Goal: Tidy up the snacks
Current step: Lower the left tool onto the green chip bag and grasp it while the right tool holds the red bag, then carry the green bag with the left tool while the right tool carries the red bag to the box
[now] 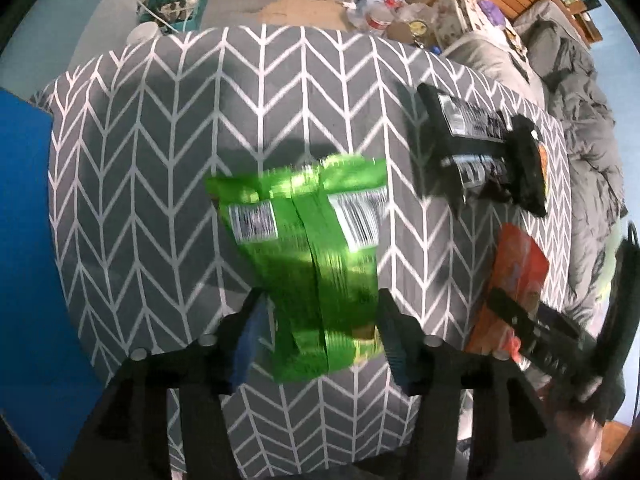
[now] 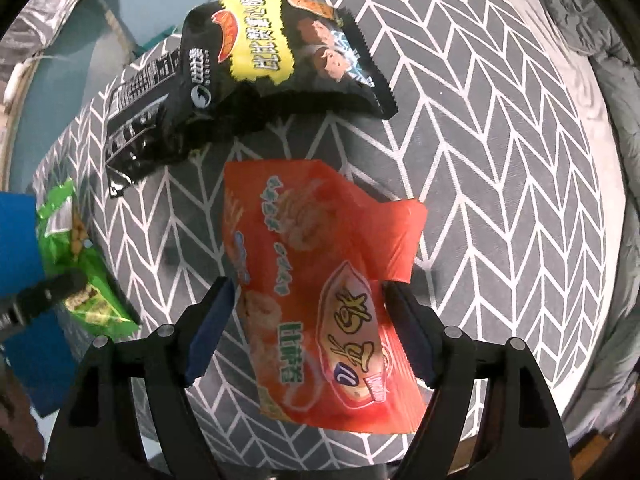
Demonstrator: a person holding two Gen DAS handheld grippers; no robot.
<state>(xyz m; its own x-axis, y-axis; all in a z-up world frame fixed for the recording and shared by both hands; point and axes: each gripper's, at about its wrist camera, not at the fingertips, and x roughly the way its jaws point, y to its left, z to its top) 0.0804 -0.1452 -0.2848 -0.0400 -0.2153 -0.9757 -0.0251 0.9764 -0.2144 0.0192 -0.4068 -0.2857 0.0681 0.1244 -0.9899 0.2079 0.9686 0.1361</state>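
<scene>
Snacks: crinkly green foil packet (image 1: 308,256) sits between open left hand-held gripper (image 1: 318,332) jaws; glossy orange plastic bag (image 2: 320,280) between open right hand-held gripper (image 2: 308,328). Both look light, soft, slippery, crushable; pinch flat mid-body, gently.

2 green packets (image 1: 308,256), an orange packet (image 2: 320,292) and black packets (image 2: 256,64) lie on the herringbone cloth (image 2: 500,160).

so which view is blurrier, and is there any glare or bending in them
Left wrist view: blurrier, the green packets smear with streaked barcodes between the left tongs, and a bright patch glares on the foil. Right wrist view: sharper, print on the orange bag is readable between the right tongs. Both: fisheye curves the zigzag cloth.
</scene>
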